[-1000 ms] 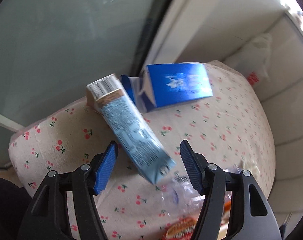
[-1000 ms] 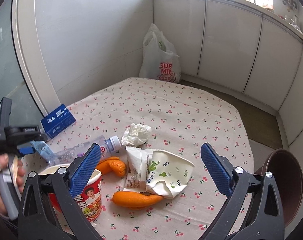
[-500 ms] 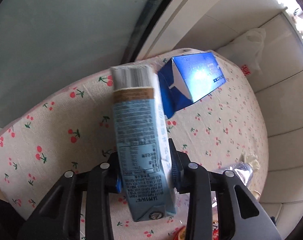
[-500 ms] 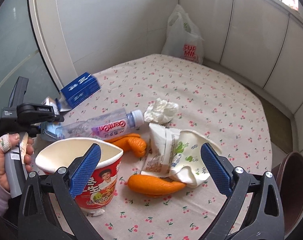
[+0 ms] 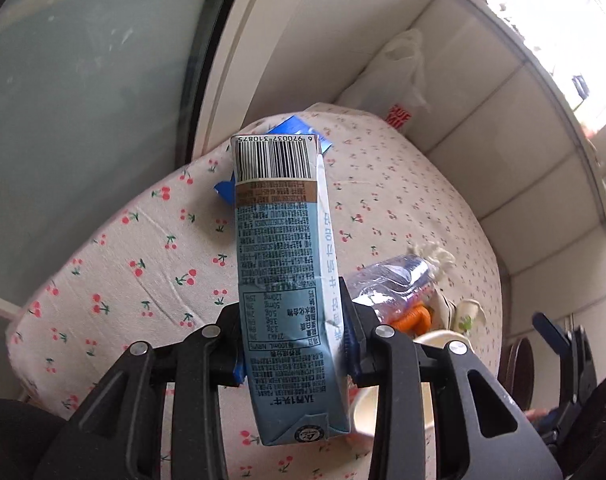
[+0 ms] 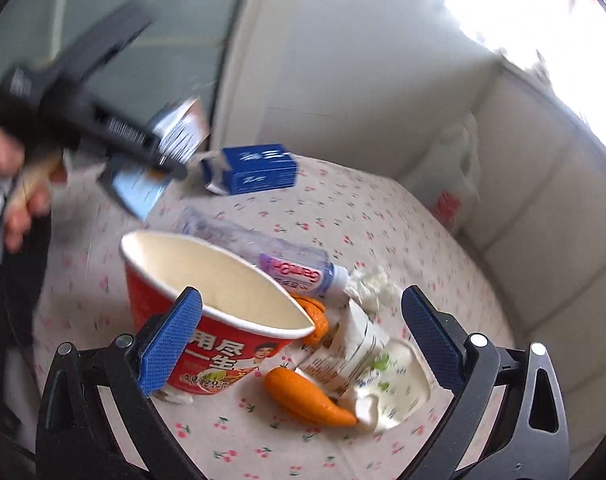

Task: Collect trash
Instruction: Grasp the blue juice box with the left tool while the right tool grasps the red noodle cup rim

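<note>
My left gripper [image 5: 293, 340] is shut on a light blue drink carton [image 5: 285, 264] and holds it up off the table; the carton also shows, blurred, in the right wrist view [image 6: 143, 184]. My right gripper [image 6: 301, 344] is open and empty, just above a red instant noodle cup [image 6: 207, 320]. Beside the cup lie orange peels [image 6: 303, 398], a crushed paper cup [image 6: 395, 384], a white wrapper [image 6: 355, 344], a clear plastic bottle [image 6: 279, 258] and a crumpled tissue [image 6: 373, 282].
A dark blue carton [image 6: 255, 168] lies at the table's far edge by the wall. The table has a cherry-print cloth [image 5: 143, 264]. A white plastic bag [image 5: 399, 84] stands on the floor in the corner. A brown bin [image 5: 517, 372] sits beyond the table's right edge.
My left gripper has lifted the light blue carton off the table and swung it up. My right gripper has moved in low over the noodle cup, still open.
</note>
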`<state>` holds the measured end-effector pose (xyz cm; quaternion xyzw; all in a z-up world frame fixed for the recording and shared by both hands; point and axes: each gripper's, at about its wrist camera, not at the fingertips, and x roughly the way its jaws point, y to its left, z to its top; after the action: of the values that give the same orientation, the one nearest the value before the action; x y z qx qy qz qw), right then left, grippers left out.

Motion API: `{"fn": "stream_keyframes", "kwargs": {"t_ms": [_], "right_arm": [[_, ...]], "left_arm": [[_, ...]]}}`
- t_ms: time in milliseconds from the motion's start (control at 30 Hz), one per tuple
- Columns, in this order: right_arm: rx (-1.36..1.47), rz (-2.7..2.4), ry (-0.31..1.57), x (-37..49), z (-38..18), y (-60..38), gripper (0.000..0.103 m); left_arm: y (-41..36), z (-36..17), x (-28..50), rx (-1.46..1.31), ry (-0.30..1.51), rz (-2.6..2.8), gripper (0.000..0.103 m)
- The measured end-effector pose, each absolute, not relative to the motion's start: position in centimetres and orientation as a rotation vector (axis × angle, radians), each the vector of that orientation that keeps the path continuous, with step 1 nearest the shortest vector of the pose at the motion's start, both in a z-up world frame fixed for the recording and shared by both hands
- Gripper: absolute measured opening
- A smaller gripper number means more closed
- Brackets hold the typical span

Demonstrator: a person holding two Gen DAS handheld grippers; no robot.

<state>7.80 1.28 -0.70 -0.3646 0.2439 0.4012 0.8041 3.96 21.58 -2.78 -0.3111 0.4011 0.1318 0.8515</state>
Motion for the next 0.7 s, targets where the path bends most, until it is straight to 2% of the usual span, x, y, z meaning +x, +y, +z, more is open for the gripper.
{"fn": "stream_keyframes", "kwargs": {"t_ms": [167, 233, 267, 300, 433, 500, 533, 600, 700], "right_arm": [[-0.975, 0.960, 0.513, 6.8, -2.2, 4.3, 0.096], [-1.032, 0.994, 0.542, 6.6, -3.1, 5.3, 0.090], [-1.072, 1.018, 0.573, 6.3, -3.7, 5.8, 0.079], [-1.104, 1.031, 0.602, 6.1, -4.2, 6.0, 0.059], [-1.082, 1.033, 0.681, 5.8, -5.1, 6.0, 0.043], [-0.942, 1.038, 0.732, 6.6, -4.0, 5.2, 0.020], [-0.853, 1.034, 0.760, 7.3, -3.2, 4.6, 0.013], [-0.738, 1.010, 0.787, 8.2, -2.3, 3.5, 0.008], [-0.619, 0.964, 0.814, 9.0, -2.1, 1.9, 0.003]], "left_arm": [[22.0, -2.6, 3.0, -0.630, 0.824, 0.283, 0.035], [22.4, -3.0, 3.0, -0.664, 0.822, 0.282, 0.035], [22.7, -3.1, 2.9, -0.673, 0.818, 0.284, 0.035], [22.7, -3.2, 3.0, -0.677, 0.814, 0.286, 0.035], [22.9, -3.4, 2.8, -0.688, 0.811, 0.273, 0.035], [22.9, -3.9, 3.1, -0.694, 0.819, 0.262, 0.035], [22.8, -4.1, 3.2, -0.698, 0.821, 0.257, 0.035], [22.7, -4.2, 3.4, -0.699, 0.823, 0.247, 0.035], [22.6, -4.1, 3.2, -0.687, 0.816, 0.233, 0.035]]}}
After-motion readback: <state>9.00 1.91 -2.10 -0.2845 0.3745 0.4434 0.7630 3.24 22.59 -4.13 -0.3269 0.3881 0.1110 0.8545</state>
